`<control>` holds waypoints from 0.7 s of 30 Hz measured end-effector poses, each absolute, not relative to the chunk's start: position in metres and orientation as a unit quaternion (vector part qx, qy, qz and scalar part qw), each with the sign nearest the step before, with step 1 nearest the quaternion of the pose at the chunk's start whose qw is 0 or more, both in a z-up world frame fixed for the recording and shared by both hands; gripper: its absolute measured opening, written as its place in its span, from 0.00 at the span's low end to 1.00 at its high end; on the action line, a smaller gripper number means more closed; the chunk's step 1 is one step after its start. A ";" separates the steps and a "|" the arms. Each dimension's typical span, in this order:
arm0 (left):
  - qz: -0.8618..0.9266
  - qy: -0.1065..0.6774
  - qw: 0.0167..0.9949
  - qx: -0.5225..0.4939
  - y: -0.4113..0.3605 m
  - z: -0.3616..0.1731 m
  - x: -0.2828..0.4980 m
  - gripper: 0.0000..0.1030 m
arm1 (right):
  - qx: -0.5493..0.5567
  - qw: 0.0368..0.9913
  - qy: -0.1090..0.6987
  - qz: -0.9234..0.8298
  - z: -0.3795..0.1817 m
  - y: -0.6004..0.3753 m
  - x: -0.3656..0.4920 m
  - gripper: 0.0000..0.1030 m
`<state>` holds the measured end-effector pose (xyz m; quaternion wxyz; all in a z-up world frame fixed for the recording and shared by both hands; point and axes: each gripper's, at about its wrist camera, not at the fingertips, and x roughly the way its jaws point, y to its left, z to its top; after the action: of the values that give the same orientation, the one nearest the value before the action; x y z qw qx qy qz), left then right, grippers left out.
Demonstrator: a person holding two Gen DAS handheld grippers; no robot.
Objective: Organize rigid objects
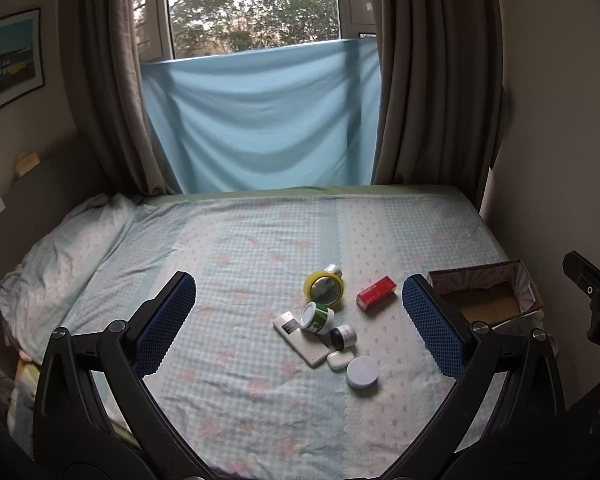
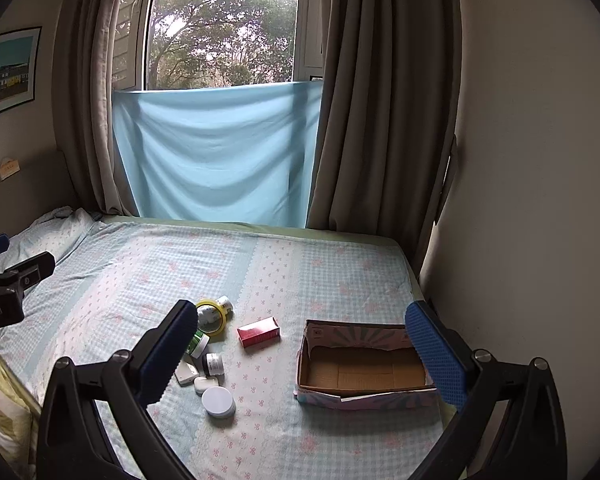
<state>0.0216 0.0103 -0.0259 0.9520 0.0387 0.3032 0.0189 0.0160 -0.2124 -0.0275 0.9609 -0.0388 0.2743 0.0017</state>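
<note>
A cluster of small items lies on the bed: a yellow tape roll (image 1: 325, 289), a red box (image 1: 376, 293), a green-and-white jar (image 1: 317, 317), a white remote (image 1: 300, 338), a small black-lidded jar (image 1: 343, 337), a white earbud case (image 1: 339, 360) and a round white tin (image 1: 363, 372). An open cardboard box (image 2: 364, 364) stands to their right, with nothing inside. My left gripper (image 1: 298, 300) hangs open above the cluster. My right gripper (image 2: 302, 328) is open above the box's left end and holds nothing.
The bed's checked sheet (image 2: 180, 272) stretches back to a blue cloth (image 2: 216, 148) under the window, flanked by curtains. A pillow (image 1: 64, 256) lies at the left. A wall (image 2: 540, 200) runs close along the bed's right edge.
</note>
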 end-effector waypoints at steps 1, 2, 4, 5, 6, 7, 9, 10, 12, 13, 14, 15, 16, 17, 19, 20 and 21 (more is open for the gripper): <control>0.018 0.315 0.948 0.039 0.015 -0.033 0.026 1.00 | -0.038 0.959 0.281 0.005 -0.034 -0.211 0.019 1.00; 0.015 0.327 0.944 0.037 0.021 -0.041 0.031 1.00 | -0.038 0.957 0.289 0.011 -0.040 -0.210 0.022 1.00; 0.001 0.354 0.935 0.028 0.033 -0.056 0.043 1.00 | -0.033 0.951 0.307 0.023 -0.053 -0.204 0.030 1.00; -0.006 0.367 0.930 0.024 0.039 -0.064 0.051 1.00 | -0.029 0.948 0.315 0.028 -0.060 -0.201 0.032 1.00; -0.015 0.378 0.925 0.020 0.047 -0.073 0.060 1.00 | -0.028 0.945 0.323 0.032 -0.067 -0.197 0.036 1.00; -0.023 0.389 0.921 0.017 0.054 -0.080 0.069 1.00 | -0.028 0.942 0.332 0.035 -0.074 -0.192 0.040 1.00; -0.039 0.411 0.910 0.013 0.067 -0.097 0.091 1.00 | -0.031 0.935 0.351 0.035 -0.089 -0.179 0.048 1.00; -0.050 0.422 0.905 0.012 0.073 -0.106 0.102 1.00 | -0.030 0.931 0.362 0.035 -0.096 -0.173 0.053 1.00; -0.073 0.440 0.895 0.016 0.083 -0.124 0.125 1.00 | -0.025 0.924 0.380 0.031 -0.111 -0.159 0.062 1.00; -0.085 0.449 0.889 0.021 0.087 -0.134 0.138 1.00 | -0.021 0.919 0.391 0.031 -0.120 -0.152 0.067 1.00; -0.095 0.459 0.883 0.027 0.091 -0.145 0.151 1.00 | -0.018 0.914 0.404 0.030 -0.130 -0.145 0.073 1.00; -0.107 0.470 0.876 0.031 0.095 -0.156 0.164 1.00 | -0.013 0.908 0.417 0.028 -0.140 -0.138 0.079 1.00; -0.121 0.481 0.868 0.033 0.099 -0.169 0.177 1.00 | -0.005 0.903 0.428 0.026 -0.151 -0.133 0.086 1.00; -0.136 0.493 0.859 0.032 0.101 -0.182 0.192 1.00 | 0.005 0.898 0.439 0.023 -0.162 -0.128 0.092 1.00; -0.165 0.513 0.842 0.030 0.106 -0.212 0.221 1.00 | 0.028 0.888 0.459 0.012 -0.188 -0.119 0.104 1.00; -0.180 0.524 0.832 0.029 0.108 -0.227 0.236 0.99 | 0.041 0.883 0.468 0.003 -0.202 -0.115 0.111 1.00; -0.195 0.531 0.824 0.026 0.108 -0.241 0.250 0.99 | 0.057 0.878 0.476 -0.006 -0.215 -0.112 0.117 1.00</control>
<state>0.2496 0.1083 -0.2406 0.8244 0.0263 0.5306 -0.1952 0.1169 -0.1122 -0.2154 0.8778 0.0568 0.4756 -0.0057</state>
